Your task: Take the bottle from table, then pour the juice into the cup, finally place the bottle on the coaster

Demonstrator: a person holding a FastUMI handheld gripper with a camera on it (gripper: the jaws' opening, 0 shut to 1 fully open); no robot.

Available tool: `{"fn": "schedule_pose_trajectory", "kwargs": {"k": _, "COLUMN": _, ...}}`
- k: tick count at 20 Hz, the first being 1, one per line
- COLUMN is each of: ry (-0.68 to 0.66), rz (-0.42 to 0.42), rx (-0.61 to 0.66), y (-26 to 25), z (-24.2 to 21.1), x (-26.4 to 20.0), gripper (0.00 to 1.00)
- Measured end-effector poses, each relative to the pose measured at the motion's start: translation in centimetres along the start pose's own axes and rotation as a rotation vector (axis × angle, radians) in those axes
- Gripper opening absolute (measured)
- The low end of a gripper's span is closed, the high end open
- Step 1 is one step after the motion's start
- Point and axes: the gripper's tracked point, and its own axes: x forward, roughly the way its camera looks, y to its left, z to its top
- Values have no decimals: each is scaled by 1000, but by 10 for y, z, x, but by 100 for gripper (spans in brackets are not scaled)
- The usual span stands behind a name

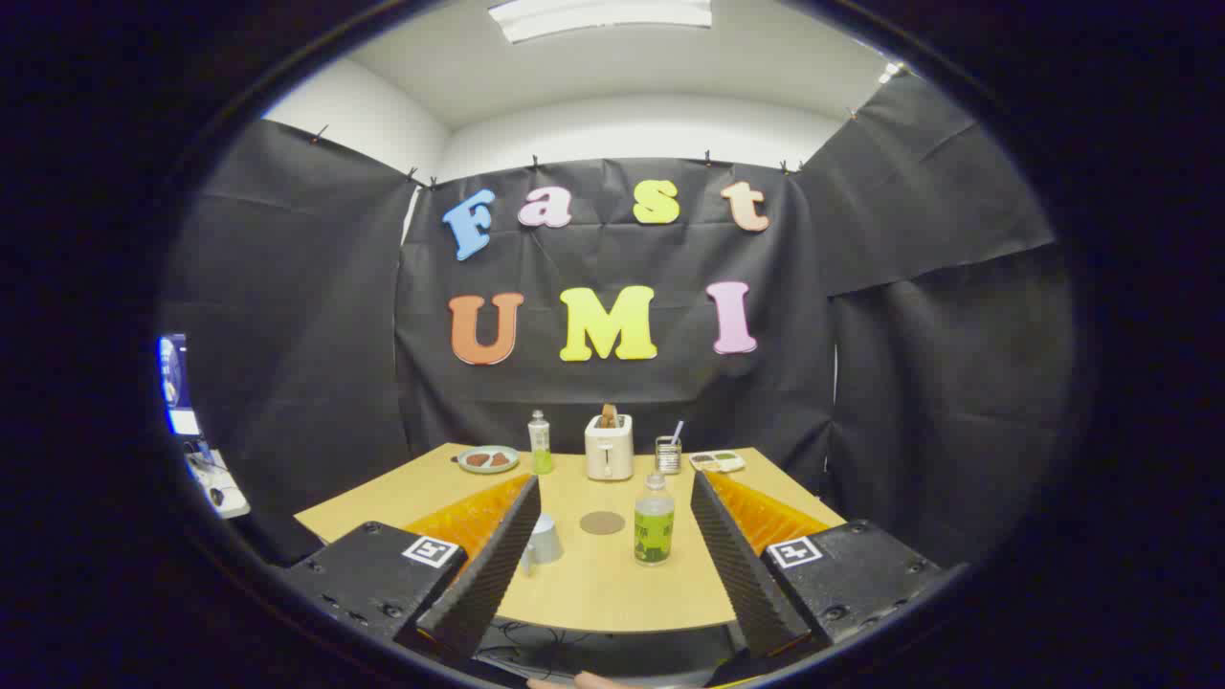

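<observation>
A clear bottle [655, 520] with a green label and yellow-green juice stands upright on the wooden table [612, 593], ahead of my fingers and nearer the right one. A pale cup [545, 539] stands close beside the left finger's inner face. A round brown coaster [602, 522] lies flat between the cup and the bottle, slightly farther back. My gripper [614, 488] is open, held before the table's near edge, with nothing between its fingers.
Along the table's far side stand a plate with food [488, 459], a second small bottle [540, 443], a white toaster [609, 447], a holder with utensils [668, 455] and a small tray [718, 461]. A side stand with a screen [174, 383] is off to the left.
</observation>
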Motion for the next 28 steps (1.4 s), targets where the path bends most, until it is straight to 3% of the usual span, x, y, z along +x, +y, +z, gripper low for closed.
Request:
{"fn": "schedule_pose_trajectory", "kwargs": {"k": 16, "ry": 23, "rz": -16, "rx": -3, "y": -15, "z": -16, "x": 6, "gripper": 100}}
{"fn": "schedule_pose_trajectory", "kwargs": {"k": 28, "ry": -6, "rz": -4, "rx": 34, "y": -30, "z": -32, "x": 42, "gripper": 100}}
